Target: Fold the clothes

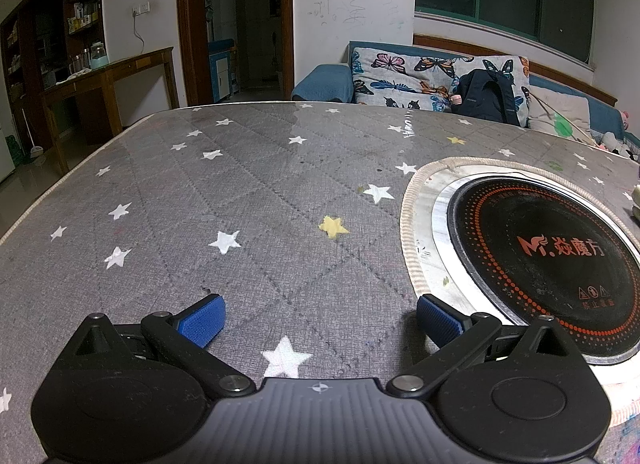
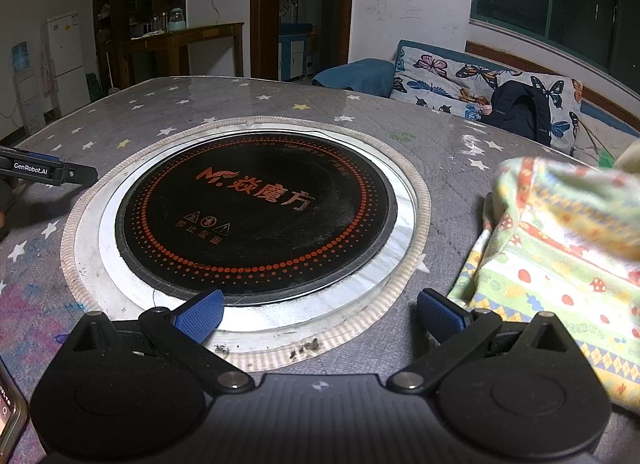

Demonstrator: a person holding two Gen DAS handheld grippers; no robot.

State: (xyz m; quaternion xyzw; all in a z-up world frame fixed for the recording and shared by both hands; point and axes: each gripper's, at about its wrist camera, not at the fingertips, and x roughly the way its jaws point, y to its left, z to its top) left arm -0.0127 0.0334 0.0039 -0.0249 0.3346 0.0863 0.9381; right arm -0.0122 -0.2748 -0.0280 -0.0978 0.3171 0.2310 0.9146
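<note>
A pale garment (image 2: 560, 256) printed with stripes, mushrooms and diamonds lies bunched on the table's right side, seen only in the right wrist view; its upper part is blurred. My right gripper (image 2: 320, 318) is open just above the table, its right finger (image 2: 438, 316) close beside the garment's lower left edge, with nothing between the fingers. My left gripper (image 1: 318, 320) is open and empty over the grey star-patterned tablecloth (image 1: 224, 200), left of the cooktop. The left gripper's body (image 2: 48, 170) also shows at the left edge of the right wrist view.
A round black induction cooktop (image 2: 256, 216) with a metal ring is set into the table's middle; it shows as the cooktop (image 1: 552, 260) at right in the left wrist view. A phone (image 2: 10, 416) lies at the near left corner. A sofa (image 1: 440, 80) with a dark backpack (image 1: 488, 94) stands behind the table.
</note>
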